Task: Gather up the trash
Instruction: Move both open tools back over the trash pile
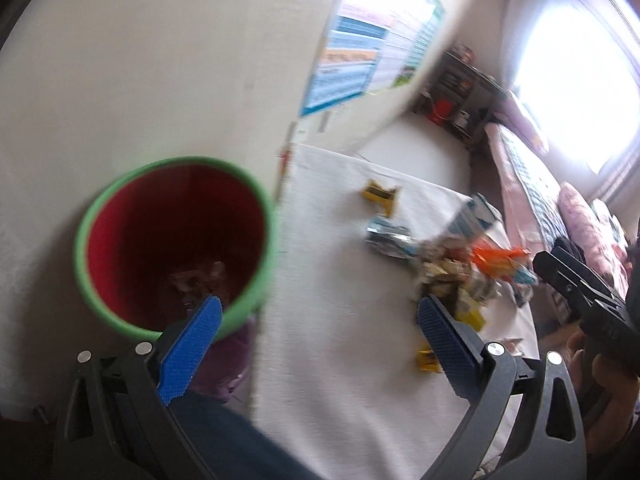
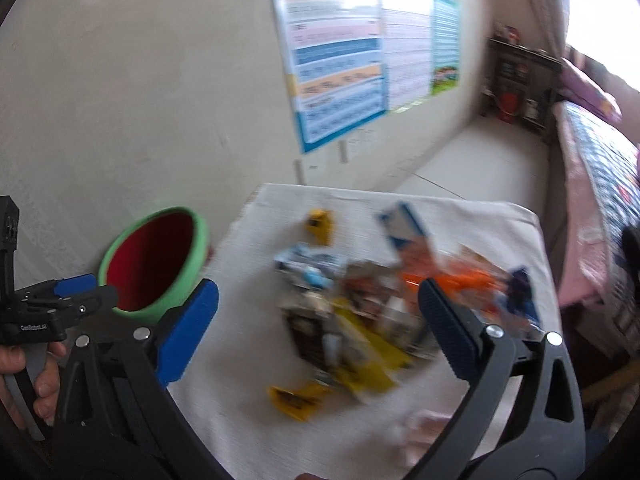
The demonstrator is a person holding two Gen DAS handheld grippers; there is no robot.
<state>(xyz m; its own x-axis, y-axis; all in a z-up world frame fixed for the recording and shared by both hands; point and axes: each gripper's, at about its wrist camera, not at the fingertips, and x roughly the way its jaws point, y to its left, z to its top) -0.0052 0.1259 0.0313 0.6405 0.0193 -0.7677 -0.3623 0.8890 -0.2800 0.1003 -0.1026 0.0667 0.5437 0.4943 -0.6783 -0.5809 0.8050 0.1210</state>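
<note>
A bin with a green rim [image 1: 269, 216] and a red inside stands left of the table, against the wall, with some scraps at its bottom. My left gripper [image 1: 320, 304] is open and empty, its left pad over the bin's near rim. On the white tablecloth [image 1: 340, 380] lies a pile of wrappers [image 1: 452, 272], and a yellow wrapper [image 1: 380, 194] lies apart behind it. In the right wrist view my right gripper [image 2: 318, 292] is open and empty above the wrapper pile [image 2: 360, 320]. The bin [image 2: 200, 240] is to its left.
A hand [image 2: 44, 376] holds the left tool at the left edge. A poster [image 2: 340, 60] hangs on the wall behind the table. A bed with a patterned cover [image 2: 600, 184] runs along the right, with a dark shelf [image 2: 520, 80] beyond. Something purple [image 1: 228, 360] sits below the bin.
</note>
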